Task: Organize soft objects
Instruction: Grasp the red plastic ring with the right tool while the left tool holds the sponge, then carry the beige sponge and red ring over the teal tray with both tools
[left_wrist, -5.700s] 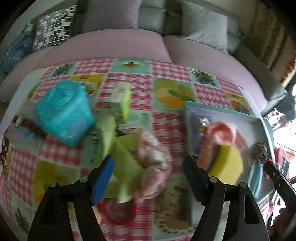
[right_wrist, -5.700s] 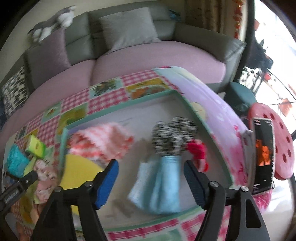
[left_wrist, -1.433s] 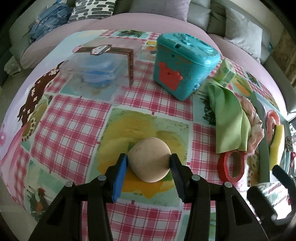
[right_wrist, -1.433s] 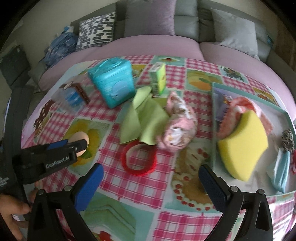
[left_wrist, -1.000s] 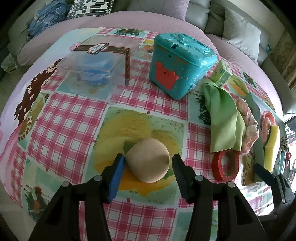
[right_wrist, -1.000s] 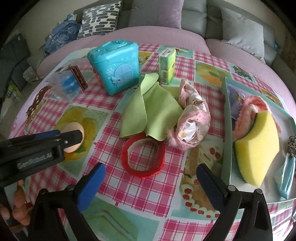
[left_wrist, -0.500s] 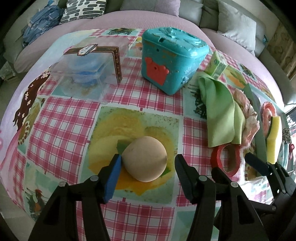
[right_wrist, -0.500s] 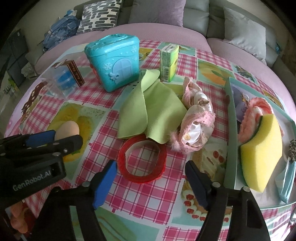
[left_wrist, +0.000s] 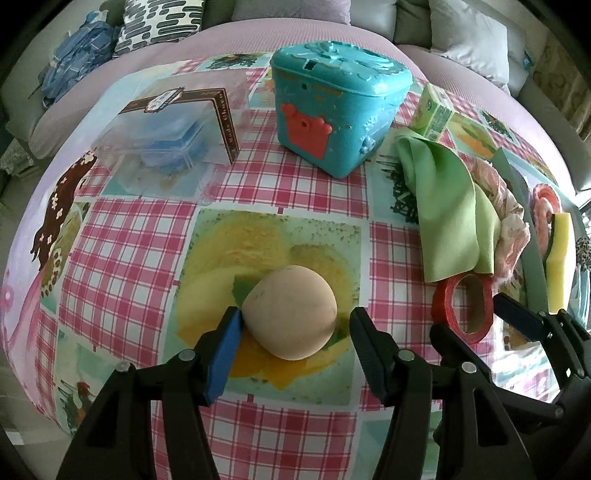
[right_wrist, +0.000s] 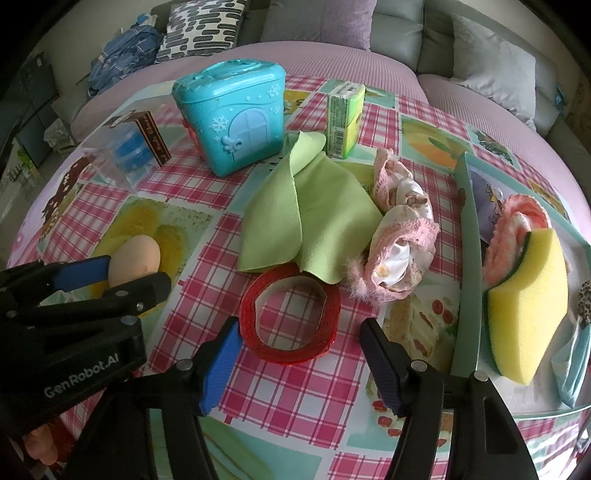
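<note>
Step in hand: the left gripper (left_wrist: 293, 323) stands spread around the tan egg-shaped ball (left_wrist: 291, 312), its blue pad touching the ball's left side and the black finger just clear on the right; I judge this a release or a re-grip, not a carry.
Right gripper (right_wrist: 299, 341): spread and empty, hanging just near of the red tape ring (right_wrist: 290, 314).
Soft things waiting: the green cloth (right_wrist: 303, 206) and the pink frilly garment (right_wrist: 399, 251) lie mid-table, touching, the cloth's near edge overlapping the ring.
Tray (right_wrist: 467, 258): at the right, already holding the yellow sponge (right_wrist: 528, 299) and a pink knit piece (other items at its edge are cut off).
Next move: likely the right gripper must pass the ring and pinch the cloth or garment, then carry it right to the tray.
Change since 1.4 s ago: the left fingers, then pressed on the ball, have parted; the right gripper has narrowed and moved onto the ring.
</note>
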